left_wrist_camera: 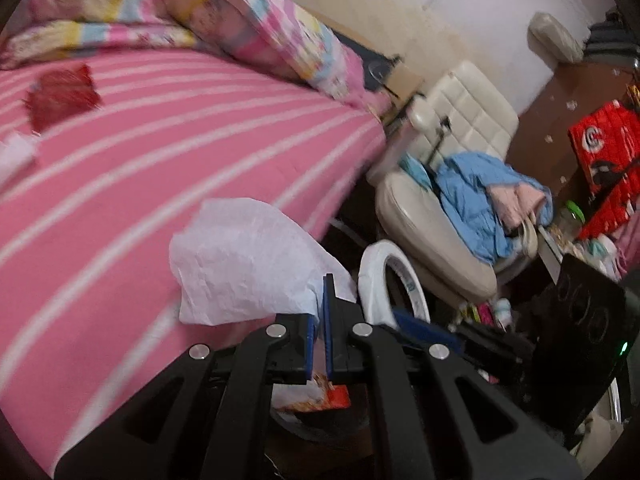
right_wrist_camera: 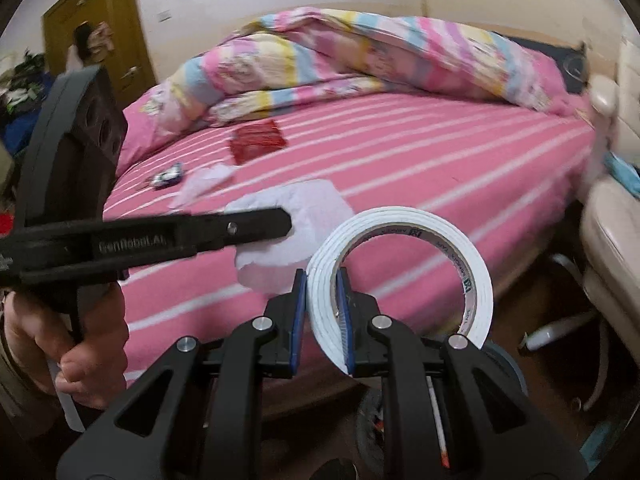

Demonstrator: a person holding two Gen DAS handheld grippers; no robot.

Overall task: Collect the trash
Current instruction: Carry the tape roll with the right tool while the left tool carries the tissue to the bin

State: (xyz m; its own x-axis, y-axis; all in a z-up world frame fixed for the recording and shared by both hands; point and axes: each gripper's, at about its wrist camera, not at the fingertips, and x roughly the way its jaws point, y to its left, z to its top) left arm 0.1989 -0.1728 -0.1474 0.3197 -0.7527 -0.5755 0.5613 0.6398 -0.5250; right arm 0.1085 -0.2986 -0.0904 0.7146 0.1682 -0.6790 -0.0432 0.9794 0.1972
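- At the far left of the right wrist view I see my left hand (right_wrist_camera: pixel 80 344) gripping its tool beside the bed's near left corner, with a dark doorway and clutter beyond.
- On the pink striped bed (right_wrist_camera: pixel 440 168), a small dark wrapper (right_wrist_camera: pixel 168 176) lies nearest the left edge, then a pale scrap of tissue (right_wrist_camera: pixel 204 184), then a red packet (right_wrist_camera: pixel 258 142) further in toward the rumpled duvet (right_wrist_camera: pixel 360 56).
- The left gripper (left_wrist_camera: pixel 319 312) has its jaws nearly together, pinching a crumpled white tissue (left_wrist_camera: pixel 248 260) that hangs over the bed's near edge.
- Below those jaws I can see a dark bin (left_wrist_camera: pixel 320 420) with wrappers in it.
- The right gripper (right_wrist_camera: pixel 322 300) has its jaws closed on the wall of a white roll of tape (right_wrist_camera: pixel 400 276), held upright just off the bed's near edge.
- The middle and right of the bed surface are open pink sheet up to the duvet.
- To the right, a cream armchair (left_wrist_camera: pixel 440 232) heaped with blue clothes (left_wrist_camera: pixel 476 200) stands close against the bed's corner, leaving a narrow dark gap of floor.
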